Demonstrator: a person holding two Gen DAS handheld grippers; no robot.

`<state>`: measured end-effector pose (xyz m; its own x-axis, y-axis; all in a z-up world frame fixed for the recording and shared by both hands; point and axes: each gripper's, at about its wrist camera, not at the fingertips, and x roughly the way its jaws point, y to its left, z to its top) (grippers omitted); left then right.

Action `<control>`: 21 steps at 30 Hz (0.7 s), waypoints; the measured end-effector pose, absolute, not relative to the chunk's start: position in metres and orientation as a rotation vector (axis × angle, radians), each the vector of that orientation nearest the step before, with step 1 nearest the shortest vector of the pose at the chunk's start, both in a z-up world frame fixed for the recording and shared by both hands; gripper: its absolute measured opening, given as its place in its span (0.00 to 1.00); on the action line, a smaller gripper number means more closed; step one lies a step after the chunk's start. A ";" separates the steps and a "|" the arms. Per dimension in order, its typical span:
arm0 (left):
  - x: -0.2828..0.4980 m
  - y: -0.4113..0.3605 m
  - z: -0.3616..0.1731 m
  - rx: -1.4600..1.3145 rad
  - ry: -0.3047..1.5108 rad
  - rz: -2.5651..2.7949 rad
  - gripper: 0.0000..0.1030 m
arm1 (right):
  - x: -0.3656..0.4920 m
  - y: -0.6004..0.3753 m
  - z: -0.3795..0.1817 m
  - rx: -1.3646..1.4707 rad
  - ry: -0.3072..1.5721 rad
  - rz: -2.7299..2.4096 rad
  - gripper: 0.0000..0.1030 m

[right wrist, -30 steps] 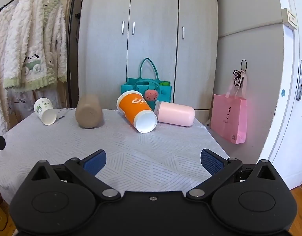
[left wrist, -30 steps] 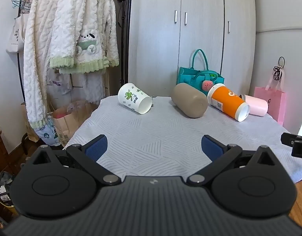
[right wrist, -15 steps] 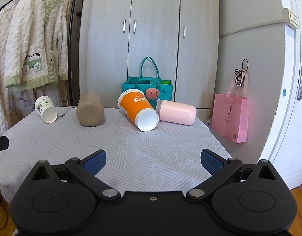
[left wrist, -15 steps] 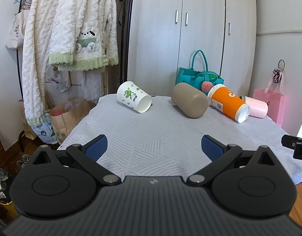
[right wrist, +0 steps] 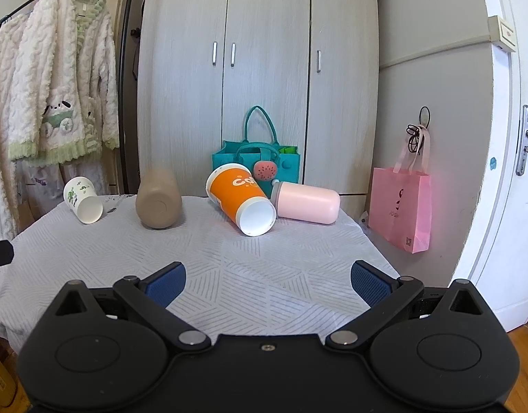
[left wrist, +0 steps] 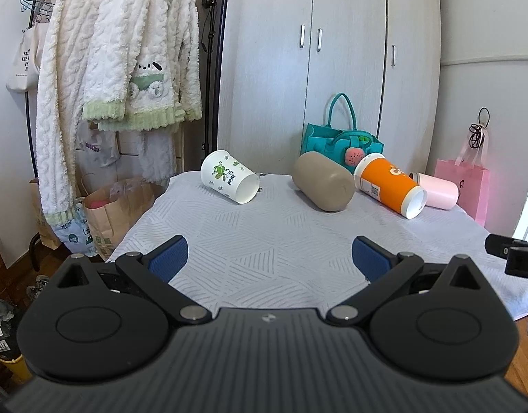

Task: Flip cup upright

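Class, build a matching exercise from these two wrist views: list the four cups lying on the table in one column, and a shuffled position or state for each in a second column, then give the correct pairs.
Column A
1. white leaf-print cup
2. tan cup
3. orange cup
4. pink cup

Column B
a. lies at the far right, behind the orange one's mouth
b. closed base faces the right wrist camera
c. leftmost, near the hanging robes
d. white open mouth points forward-right, next to the pink one

Pairs: 1-c, 2-b, 3-d, 4-a
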<state>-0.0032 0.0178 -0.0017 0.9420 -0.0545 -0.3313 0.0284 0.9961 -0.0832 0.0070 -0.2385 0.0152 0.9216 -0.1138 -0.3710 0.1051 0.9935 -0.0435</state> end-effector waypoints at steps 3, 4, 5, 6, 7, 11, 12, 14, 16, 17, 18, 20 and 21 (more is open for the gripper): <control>-0.003 0.017 -0.002 -0.078 0.341 -0.043 1.00 | 0.003 -0.239 0.017 -0.021 0.377 -0.114 1.00; -0.003 0.016 -0.003 -0.075 0.341 -0.042 1.00 | 0.002 -0.239 0.017 -0.020 0.374 -0.115 1.00; -0.003 0.016 -0.004 -0.075 0.341 -0.041 1.00 | 0.001 -0.239 0.018 -0.019 0.373 -0.116 1.00; -0.004 0.015 -0.004 -0.073 0.344 -0.041 1.00 | 0.001 -0.239 0.018 -0.019 0.372 -0.116 1.00; -0.007 0.013 -0.006 -0.069 0.346 -0.042 1.00 | 0.001 -0.239 0.018 -0.019 0.372 -0.116 1.00; -0.009 0.012 -0.007 -0.065 0.365 -0.046 1.00 | 0.001 -0.239 0.017 -0.025 0.382 -0.121 1.00; -0.010 0.013 -0.007 -0.065 0.368 -0.047 1.00 | 0.000 -0.239 0.016 -0.026 0.384 -0.121 1.00; -0.010 0.014 -0.007 -0.066 0.377 -0.046 1.00 | -0.001 -0.239 0.015 -0.025 0.389 -0.119 1.00; -0.011 0.015 -0.007 -0.066 0.384 -0.044 1.00 | -0.001 -0.238 0.015 -0.027 0.393 -0.120 1.00; -0.011 0.016 -0.006 -0.067 0.386 -0.043 1.00 | -0.001 -0.238 0.015 -0.028 0.395 -0.121 1.00; -0.011 0.017 -0.006 -0.067 0.387 -0.042 1.00 | -0.001 -0.238 0.015 -0.028 0.396 -0.121 1.00; -0.011 0.018 -0.006 -0.067 0.389 -0.041 1.00 | -0.001 -0.237 0.015 -0.030 0.398 -0.121 1.00; -0.011 0.017 -0.006 -0.066 0.389 -0.042 1.00 | -0.001 -0.237 0.015 -0.031 0.398 -0.121 1.00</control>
<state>-0.0106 0.0175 -0.0057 0.9245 -0.0535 -0.3774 0.0281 0.9970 -0.0726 -0.0006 -0.2372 0.0148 0.9146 -0.1240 -0.3850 0.1116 0.9923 -0.0543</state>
